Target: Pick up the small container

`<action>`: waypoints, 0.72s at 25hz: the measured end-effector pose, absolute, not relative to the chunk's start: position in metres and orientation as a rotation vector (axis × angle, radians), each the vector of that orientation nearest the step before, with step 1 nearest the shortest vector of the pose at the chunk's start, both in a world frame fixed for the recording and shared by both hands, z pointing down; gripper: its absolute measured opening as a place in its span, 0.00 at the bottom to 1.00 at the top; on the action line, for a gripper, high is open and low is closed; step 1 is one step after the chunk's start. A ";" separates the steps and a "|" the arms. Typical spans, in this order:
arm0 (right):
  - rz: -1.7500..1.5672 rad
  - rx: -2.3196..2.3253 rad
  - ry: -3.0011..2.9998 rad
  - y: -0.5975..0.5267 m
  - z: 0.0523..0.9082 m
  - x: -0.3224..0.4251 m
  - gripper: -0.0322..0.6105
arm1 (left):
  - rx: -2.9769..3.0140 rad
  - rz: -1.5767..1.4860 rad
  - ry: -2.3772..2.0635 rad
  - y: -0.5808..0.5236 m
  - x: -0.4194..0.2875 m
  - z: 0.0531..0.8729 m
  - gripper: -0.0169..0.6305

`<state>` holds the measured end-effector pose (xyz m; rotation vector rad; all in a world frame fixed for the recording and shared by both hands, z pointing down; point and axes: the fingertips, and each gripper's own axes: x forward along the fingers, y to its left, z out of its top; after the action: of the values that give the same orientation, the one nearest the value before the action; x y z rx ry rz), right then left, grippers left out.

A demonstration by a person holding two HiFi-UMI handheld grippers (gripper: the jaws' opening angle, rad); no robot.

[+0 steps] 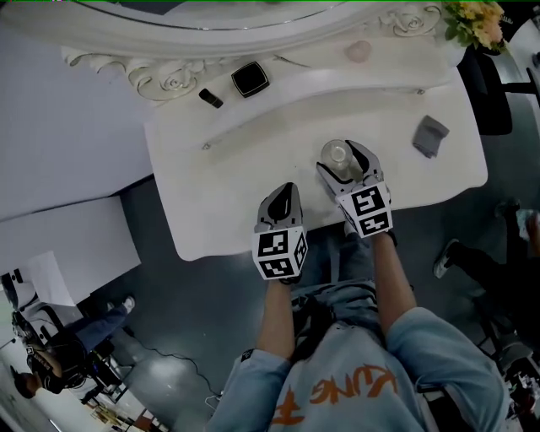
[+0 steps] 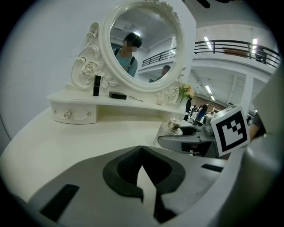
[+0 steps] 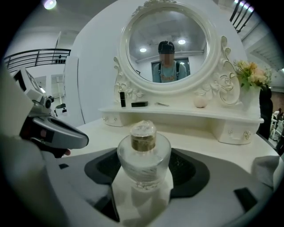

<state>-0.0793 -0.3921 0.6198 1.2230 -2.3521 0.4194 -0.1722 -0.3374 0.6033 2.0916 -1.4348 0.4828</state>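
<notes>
The small container is a clear glass bottle with a gold neck and a clear stopper, standing upright on the white vanity table near its front edge. In the right gripper view the bottle stands between the two dark pads of my right gripper, whose jaws are spread wide around it. My right gripper is open. My left gripper rests to the left of the bottle, over the table's front edge. Its jaws meet at the tips, shut and empty. The left gripper view shows the bottle inside the right gripper.
On the raised shelf under the oval mirror lie a black compact, a black lipstick and a pink egg-shaped thing. A grey crumpled object lies at the table's right end. Yellow flowers stand at the back right.
</notes>
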 end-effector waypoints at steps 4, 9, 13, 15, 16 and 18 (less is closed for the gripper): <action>0.412 1.249 -2.344 -0.402 0.621 -0.085 0.55 | 2.120 0.509 -1.407 -0.348 -0.175 0.602 0.06; 0.441 1.266 -2.326 -0.411 0.622 -0.090 0.55 | 2.163 0.524 -1.391 -0.362 -0.178 0.591 0.06; 0.479 1.258 -2.290 -0.408 0.622 -0.087 0.56 | 2.184 0.511 -1.397 -0.371 -0.175 0.578 0.06; 0.498 1.258 -2.292 -0.407 0.619 -0.083 0.56 | 2.191 0.497 -1.401 -0.374 -0.171 0.573 0.06; 0.499 1.257 -2.296 -0.406 0.617 -0.081 0.56 | 2.192 0.490 -1.404 -0.375 -0.169 0.571 0.06; 0.499 1.253 -2.306 -0.404 0.611 -0.076 0.56 | 2.185 0.472 -1.412 -0.373 -0.165 0.570 0.06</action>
<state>-0.0759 -0.4041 0.6110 1.2528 -2.3064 0.4985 -0.1648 -0.3731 0.5696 2.1847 -1.4121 0.4716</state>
